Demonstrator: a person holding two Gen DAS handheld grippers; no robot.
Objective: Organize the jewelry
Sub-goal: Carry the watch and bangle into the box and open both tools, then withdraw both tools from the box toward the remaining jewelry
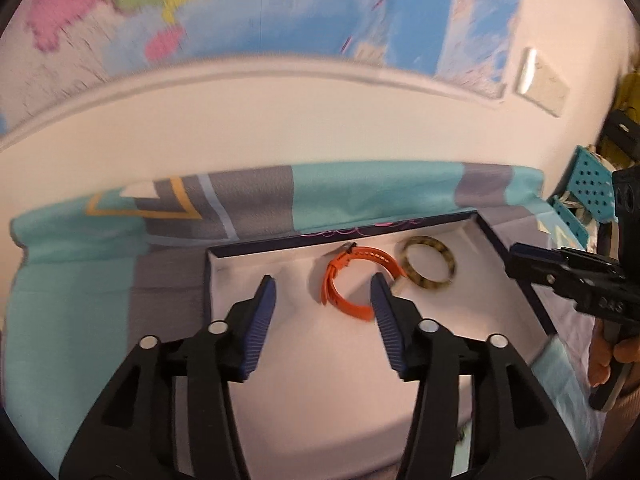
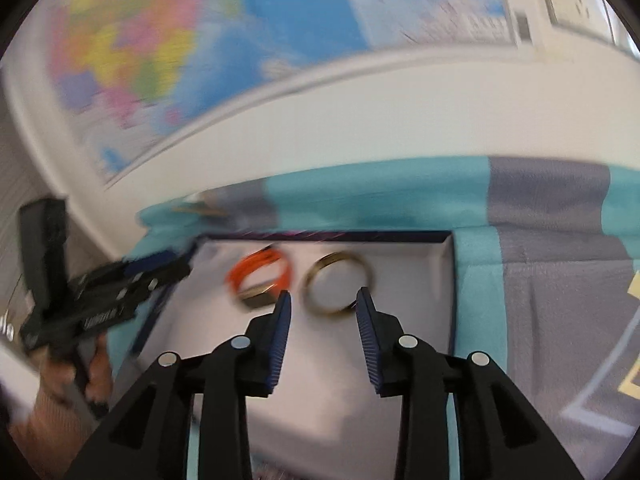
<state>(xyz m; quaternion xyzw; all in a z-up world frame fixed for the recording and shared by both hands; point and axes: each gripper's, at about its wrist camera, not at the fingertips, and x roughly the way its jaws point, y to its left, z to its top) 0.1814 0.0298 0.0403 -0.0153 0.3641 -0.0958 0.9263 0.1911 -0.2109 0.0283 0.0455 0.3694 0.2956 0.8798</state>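
A dark-rimmed box with a white lining (image 1: pixel 248 264) lies on a teal and grey cloth. In it lie an orange watch strap (image 1: pixel 340 296) and a brown mottled bangle (image 1: pixel 430 264). My left gripper (image 1: pixel 322 290) is open and empty above the box, just short of the strap. My right gripper (image 2: pixel 324 302) is open and empty above the box, near the bangle (image 2: pixel 338 292), with the orange strap (image 2: pixel 260 270) to its left. The right gripper also shows at the right edge of the left wrist view (image 1: pixel 520 260). The box rim shows in the right wrist view (image 2: pixel 450 280).
The teal and grey cloth (image 1: pixel 80 300) covers the table. A white wall with a coloured world map (image 1: pixel 240 12) stands behind. A teal perforated basket (image 1: pixel 592 184) sits at the far right. The left gripper appears at the left of the right wrist view (image 2: pixel 120 292).
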